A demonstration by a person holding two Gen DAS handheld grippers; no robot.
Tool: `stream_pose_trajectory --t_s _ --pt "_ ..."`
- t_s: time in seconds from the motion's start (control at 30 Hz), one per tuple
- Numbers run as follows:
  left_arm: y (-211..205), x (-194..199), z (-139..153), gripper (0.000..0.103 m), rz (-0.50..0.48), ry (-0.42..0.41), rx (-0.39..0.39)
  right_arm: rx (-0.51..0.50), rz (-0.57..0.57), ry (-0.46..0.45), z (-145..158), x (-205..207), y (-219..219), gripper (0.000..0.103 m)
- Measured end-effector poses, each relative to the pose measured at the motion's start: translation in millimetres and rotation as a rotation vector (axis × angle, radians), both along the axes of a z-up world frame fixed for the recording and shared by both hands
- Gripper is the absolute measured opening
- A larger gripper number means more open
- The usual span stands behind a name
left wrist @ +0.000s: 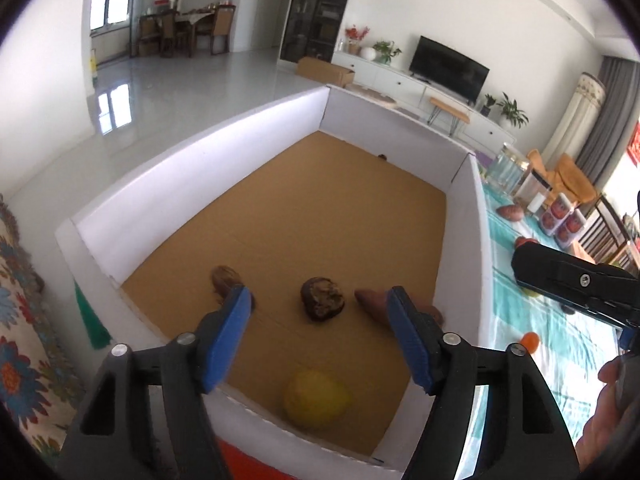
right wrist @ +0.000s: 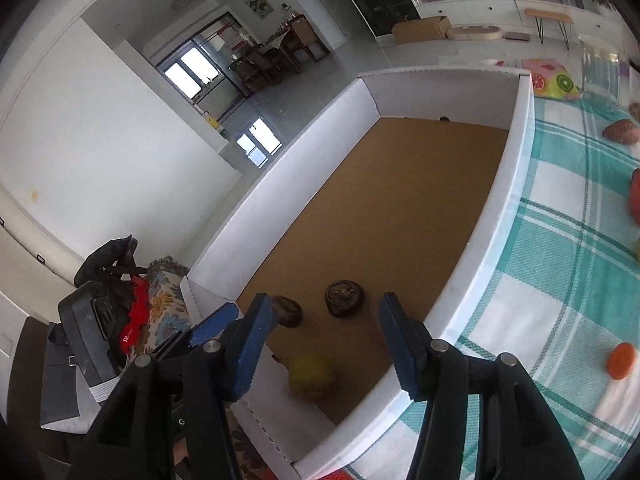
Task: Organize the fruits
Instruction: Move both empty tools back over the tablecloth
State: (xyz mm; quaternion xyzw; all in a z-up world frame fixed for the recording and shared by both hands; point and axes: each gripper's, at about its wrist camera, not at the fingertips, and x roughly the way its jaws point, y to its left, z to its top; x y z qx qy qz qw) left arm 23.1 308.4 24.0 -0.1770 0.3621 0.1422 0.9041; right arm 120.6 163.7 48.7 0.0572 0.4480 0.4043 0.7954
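Observation:
A white box [left wrist: 192,152] with a brown cardboard floor holds a yellow round fruit [left wrist: 317,398], a dark brown fruit [left wrist: 322,299], a brown fruit [left wrist: 224,278] at the left and a reddish sweet potato [left wrist: 374,304] at the right. My left gripper [left wrist: 320,300] is open and empty above the box's near end. My right gripper [right wrist: 326,312] is open and empty, also above the near end; it shows in the left wrist view [left wrist: 576,284]. The right wrist view shows the box [right wrist: 504,196], yellow fruit [right wrist: 312,374] and dark fruit [right wrist: 344,298].
A teal checked cloth [right wrist: 560,260] right of the box carries an orange fruit [right wrist: 621,360], a sweet potato [right wrist: 620,131], a red fruit [right wrist: 634,200], a glass jar [right wrist: 600,68] and cans [left wrist: 560,220]. A flowered cushion [left wrist: 16,320] lies left.

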Motion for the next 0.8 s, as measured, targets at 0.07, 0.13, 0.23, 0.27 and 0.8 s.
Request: stream_pose_trajectory --t_s 0.07,0.13,0.23,0.27,0.8 --pt "-24 -1 8 0.091 -0.038 -0.044 0.023 -0.044 -0.049 -0.12 9 -7 -33 0.087" --pt "-57 -3 16 0.095 -0.11 -0.078 0.046 -0.109 -0.136 -0.21 5 -11 -73 0.096" --pt "-115 -2 15 0.097 -0.272 -0.088 0.036 -0.252 -0.294 -0.274 -27 -9 -142 0.097" --pt "-136 1 9 0.097 -0.334 -0.073 0.028 -0.31 -0.346 -0.272 -42 -8 -166 0.097" --pt "-267 48 -97 0.098 -0.525 0.126 0.261 -0.57 -0.658 -0.154 -134 -16 -323 0.097"
